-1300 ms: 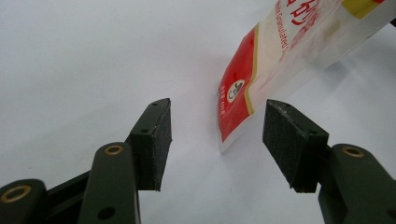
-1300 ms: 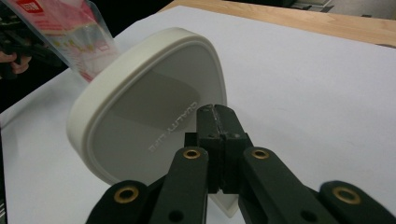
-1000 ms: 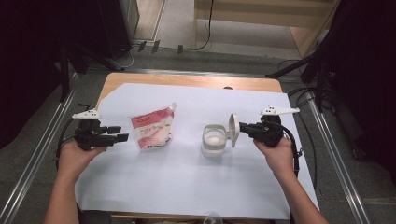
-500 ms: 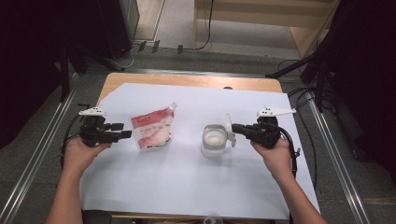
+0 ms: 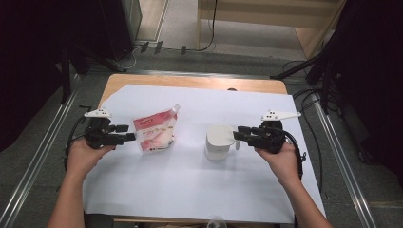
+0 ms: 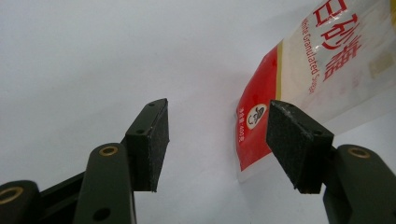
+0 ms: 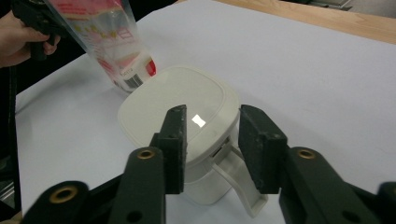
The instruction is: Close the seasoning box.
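In the high view, a wooden tabletop [image 5: 190,81] is covered by a large white sheet of paper [image 5: 190,190]. On the left part of the sheet lies a red and white plastic pouch of granulated sugar [image 5: 156,134], flat and a little tilted. The left tool [image 5: 132,137] is level above the sheet, and its tips are just beside the left edge of the pouch. Near the middle of the sheet stands a white plastic container with a rounded square lid [image 5: 218,141]; the lid lies flat on it. The right tool [image 5: 236,134] is at the right side of this container, where a small white tab [image 5: 236,143] sticks out.

In the left gripper view, the two black jaws are well apart and nothing is between them. The lower corner of the pouch [image 6: 299,79] lies on the white paper just behind the right jaw; I cannot tell if it touches the pad.

In the right gripper view, the jaws have just been opening. They stand apart over the near edge of the lid [image 7: 177,105], and the white tab [image 7: 236,179] hangs down between them, but the pads do not press on it. The pouch [image 7: 109,44] is behind the container, near it, and the other hand [image 7: 21,35] with its tool is at the top left.
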